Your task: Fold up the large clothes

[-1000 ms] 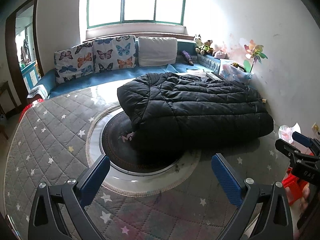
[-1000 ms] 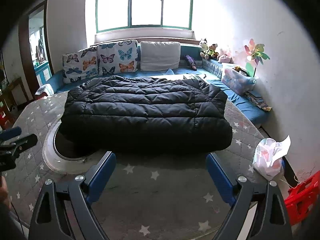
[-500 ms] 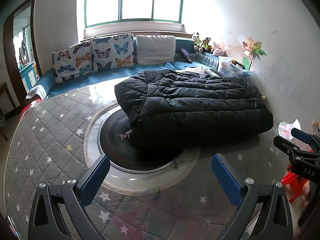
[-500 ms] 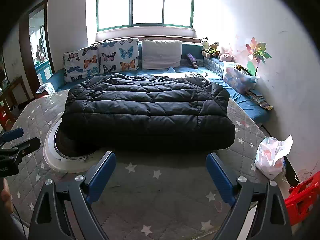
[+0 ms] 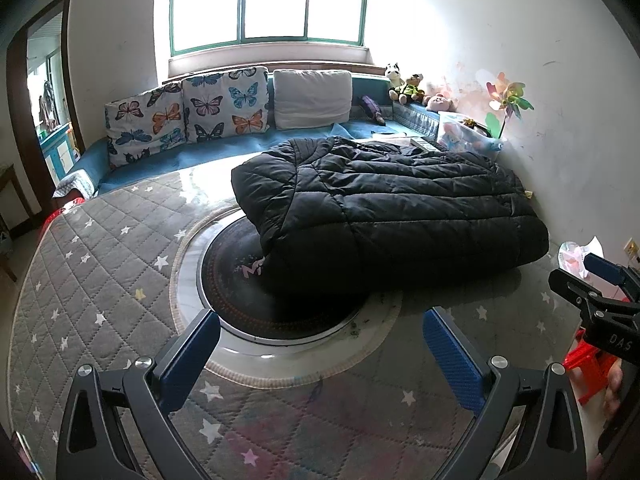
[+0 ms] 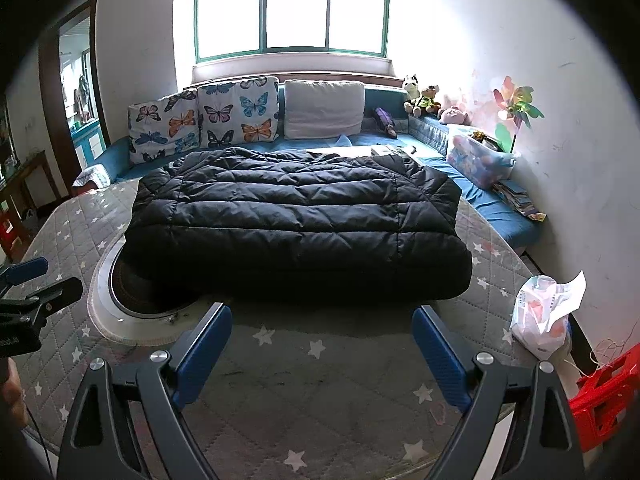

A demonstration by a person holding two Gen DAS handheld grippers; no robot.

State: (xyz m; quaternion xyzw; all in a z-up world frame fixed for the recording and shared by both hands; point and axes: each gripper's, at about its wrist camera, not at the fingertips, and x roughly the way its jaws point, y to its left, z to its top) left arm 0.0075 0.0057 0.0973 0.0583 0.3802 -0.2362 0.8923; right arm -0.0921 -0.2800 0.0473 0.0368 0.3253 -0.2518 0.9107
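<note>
— Both tools, wide apart and empty? 
— Yes: left tool (image 5: pixel 320 350) and right tool (image 6: pixel 322 342) hover short of the folded black jacket (image 6: pixel 296 220) lying on the grey counter (image 6: pixel 340 380).

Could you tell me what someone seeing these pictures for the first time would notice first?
The eye goes straight to the black puffer jacket, folded into a bulky block on the grey star-patterned table cover and partly overlapping the dark round insert at the table's centre. Both the left gripper and the right gripper are open and short of the jacket. Behind, butterfly cushions line the blue sofa under a bright window.
</note>
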